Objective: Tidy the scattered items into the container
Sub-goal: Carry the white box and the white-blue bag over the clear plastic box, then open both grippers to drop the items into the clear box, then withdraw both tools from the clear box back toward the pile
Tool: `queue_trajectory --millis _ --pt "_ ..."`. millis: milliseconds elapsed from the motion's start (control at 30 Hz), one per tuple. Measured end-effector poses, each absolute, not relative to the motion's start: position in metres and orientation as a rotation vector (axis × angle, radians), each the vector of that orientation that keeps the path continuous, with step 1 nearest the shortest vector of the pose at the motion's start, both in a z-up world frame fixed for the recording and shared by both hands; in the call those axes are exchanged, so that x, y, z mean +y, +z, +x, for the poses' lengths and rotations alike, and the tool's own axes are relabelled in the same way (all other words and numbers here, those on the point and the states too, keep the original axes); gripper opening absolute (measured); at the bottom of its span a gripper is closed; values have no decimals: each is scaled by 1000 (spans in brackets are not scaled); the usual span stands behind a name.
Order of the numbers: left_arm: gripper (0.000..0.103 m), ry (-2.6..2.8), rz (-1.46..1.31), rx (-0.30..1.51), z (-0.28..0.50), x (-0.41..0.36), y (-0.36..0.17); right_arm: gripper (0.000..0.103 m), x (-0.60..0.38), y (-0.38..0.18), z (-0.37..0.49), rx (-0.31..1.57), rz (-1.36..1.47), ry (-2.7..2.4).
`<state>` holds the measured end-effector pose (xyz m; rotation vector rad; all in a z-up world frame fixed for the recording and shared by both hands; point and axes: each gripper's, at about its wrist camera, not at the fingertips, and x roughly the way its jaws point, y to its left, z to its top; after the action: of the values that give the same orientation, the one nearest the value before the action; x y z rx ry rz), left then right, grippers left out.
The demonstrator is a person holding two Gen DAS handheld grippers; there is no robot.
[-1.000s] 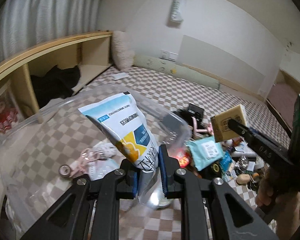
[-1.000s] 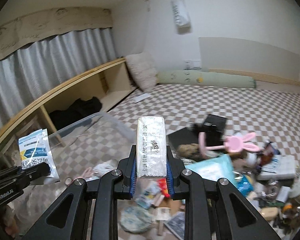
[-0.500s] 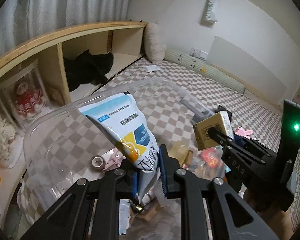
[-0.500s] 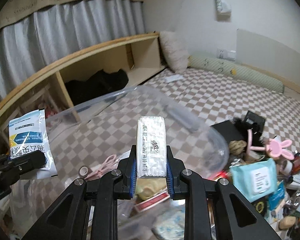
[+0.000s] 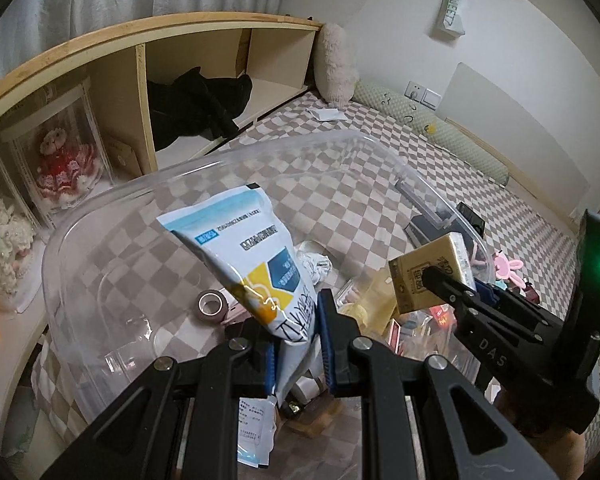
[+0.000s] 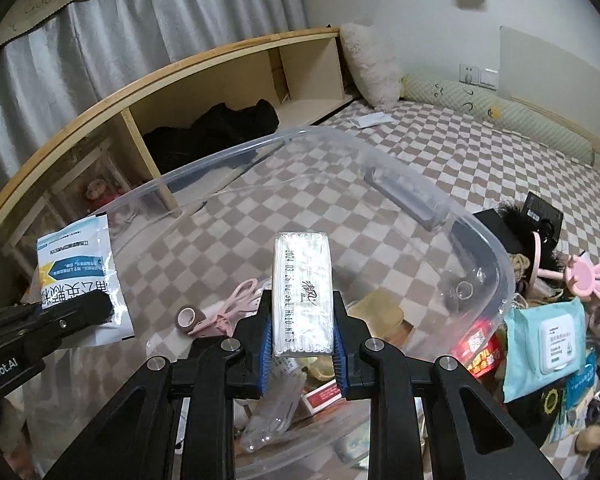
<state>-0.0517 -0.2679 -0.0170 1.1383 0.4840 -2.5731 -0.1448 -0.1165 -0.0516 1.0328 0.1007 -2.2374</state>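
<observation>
Left wrist view shows the left gripper clenched on a blue-and-white pouch, held over the clear container on the checkered bed. Right gripper grasps a wrapped tissue pack above the same container (a tape roll and pink scissors lie inside). Scattered items, including a wet-wipes pack, sit just beside its right wall.

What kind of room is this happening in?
Most likely a bedroom: a checkered mattress with a long bolster pillow against the wall, a fluffy cushion, and wooden bedside cubbies holding dolls.
</observation>
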Motion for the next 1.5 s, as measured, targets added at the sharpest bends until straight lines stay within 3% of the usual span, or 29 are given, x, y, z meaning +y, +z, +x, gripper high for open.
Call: queue_trajectory --millis 67,100,133,200,433,567,1133,1167,1200,1267,1400,1500 --pt "18 -2569 1141 472 -52 -267 -17 26 -116 -52 -145 101 1038 -2233" --pt "18 -2566 1146 465 -52 -266 -18 34 -116 -52 -145 106 1046 -2232" --pt "18 -2562 1153 458 -53 -265 -19 61 -116 -52 -144 114 1044 -2236" --pt "18 -2554 1172 452 -54 -264 -22 80 -115 -48 -140 134 1011 -2259" --pt "21 -2536 1188 413 -55 -261 -24 80 -112 -37 -130 170 945 -2288" --pt "43 -2526 1172 393 -54 -262 -23 80 -107 -34 -131 165 941 -2303" --pt "44 -2712 988 368 -43 -240 5 80 -32 -3 -129 31 866 -2391" --pt "50 -2726 967 358 -41 -237 8 80 -25 3 -128 15 849 -2398" --pt "65 -2740 941 354 -40 -234 12 80 -19 9 -126 2 830 -2404" --pt "84 -2772 877 358 -36 -228 19 80 -5 21 -123 -16 790 -2426" --pt "99 -2828 775 388 -30 -218 33 80 18 38 -116 -35 728 -2471" --pt "103 -2853 733 392 -28 -211 40 80 31 44 -111 -44 689 -2502"
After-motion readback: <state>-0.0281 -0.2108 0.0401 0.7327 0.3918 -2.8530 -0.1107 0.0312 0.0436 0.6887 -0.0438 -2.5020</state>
